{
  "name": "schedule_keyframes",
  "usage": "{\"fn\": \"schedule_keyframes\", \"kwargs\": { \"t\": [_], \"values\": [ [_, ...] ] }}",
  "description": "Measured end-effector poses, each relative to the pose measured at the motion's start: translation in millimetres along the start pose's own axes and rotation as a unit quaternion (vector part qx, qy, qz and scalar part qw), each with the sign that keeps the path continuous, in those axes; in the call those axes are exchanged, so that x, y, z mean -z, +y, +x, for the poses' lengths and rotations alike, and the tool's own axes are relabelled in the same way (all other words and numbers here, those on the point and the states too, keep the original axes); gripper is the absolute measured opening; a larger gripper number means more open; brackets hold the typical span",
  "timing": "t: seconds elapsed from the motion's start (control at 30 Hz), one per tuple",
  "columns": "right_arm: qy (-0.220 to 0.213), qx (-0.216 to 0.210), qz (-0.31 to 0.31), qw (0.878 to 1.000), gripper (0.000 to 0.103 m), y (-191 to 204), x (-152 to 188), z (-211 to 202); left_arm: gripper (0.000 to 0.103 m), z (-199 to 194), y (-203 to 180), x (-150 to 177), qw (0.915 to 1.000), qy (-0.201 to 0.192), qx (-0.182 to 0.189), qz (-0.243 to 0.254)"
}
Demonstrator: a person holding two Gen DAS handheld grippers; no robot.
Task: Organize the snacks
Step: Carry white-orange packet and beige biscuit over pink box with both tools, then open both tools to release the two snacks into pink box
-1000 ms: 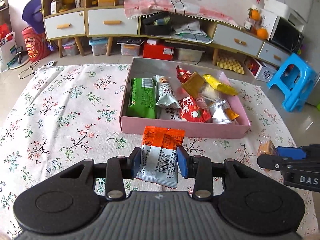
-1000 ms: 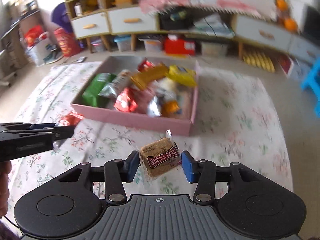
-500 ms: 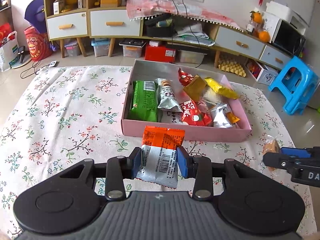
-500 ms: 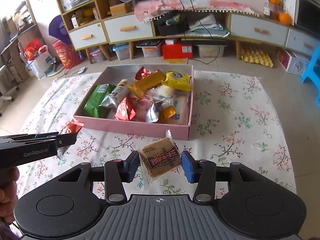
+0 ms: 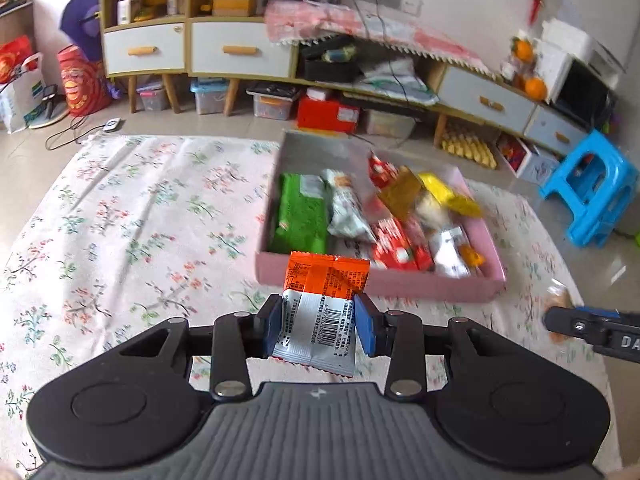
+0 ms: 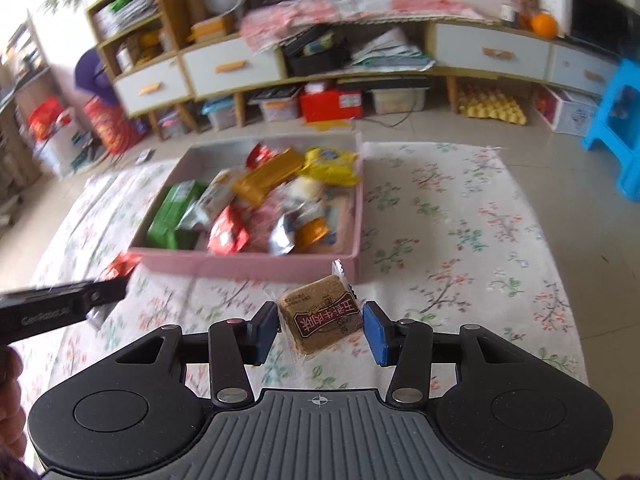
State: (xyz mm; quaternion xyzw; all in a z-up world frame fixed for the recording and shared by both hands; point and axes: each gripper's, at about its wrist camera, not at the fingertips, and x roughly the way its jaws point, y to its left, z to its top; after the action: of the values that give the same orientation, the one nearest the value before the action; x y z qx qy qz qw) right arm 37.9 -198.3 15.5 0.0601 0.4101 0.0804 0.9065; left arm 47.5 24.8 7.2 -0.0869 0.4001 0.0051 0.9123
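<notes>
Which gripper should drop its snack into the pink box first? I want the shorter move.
Probably left: the left gripper holds its orange-and-silver packet at the pink cardboard box wall; the right gripper with the brown biscuit pack sits farther back.

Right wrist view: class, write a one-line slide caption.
Right hand-held gripper holds a brown wrapped cake short of the pink snack box.

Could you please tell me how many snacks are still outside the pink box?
2: an orange-and-silver packet in the left gripper and a brown biscuit in the right gripper, both short of the box.
</notes>
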Motion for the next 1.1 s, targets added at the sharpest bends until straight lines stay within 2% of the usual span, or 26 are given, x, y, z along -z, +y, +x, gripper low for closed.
{"fn": "schedule_keyframes", "kwargs": {
  "t": [0.17, 0.33, 0.5, 0.73, 0.87, 1.1],
  "values": [
    [-0.005, 0.009, 0.080, 0.997, 0.046, -34.2, -13.9, 0.4, 0.035, -0.2, 27.7, -17.7, 0.9988, -0.014, -0.014, -0.044],
    [0.013, 0.001, 0.120, 0.993, 0.046, -43.9, -20.7, 12.5, 0.035, 11.0, 25.7, -23.9, 0.9980, 0.003, 0.008, -0.063],
    [0.014, -0.002, 0.119, 0.993, 0.046, -33.8, -26.1, 20.5, 0.036, 16.5, 4.0, -22.5, 0.9990, 0.003, 0.028, -0.034],
    [0.022, 0.002, 0.092, 0.996, 0.046, -21.9, -36.2, 40.9, 0.036, 39.0, -9.8, -29.6, 0.9982, 0.019, 0.050, -0.026],
    [0.033, -0.022, 0.099, 0.994, 0.046, -21.0, -48.8, 55.9, 0.036, 56.2, -22.0, -36.2, 0.9981, 0.023, 0.057, -0.012],
    [0.041, -0.059, 0.089, 0.993, 0.046, -7.1, -60.7, 83.1, 0.036, 93.1, -27.6, -38.5, 0.9968, 0.063, 0.049, 0.004]
  ]
}}
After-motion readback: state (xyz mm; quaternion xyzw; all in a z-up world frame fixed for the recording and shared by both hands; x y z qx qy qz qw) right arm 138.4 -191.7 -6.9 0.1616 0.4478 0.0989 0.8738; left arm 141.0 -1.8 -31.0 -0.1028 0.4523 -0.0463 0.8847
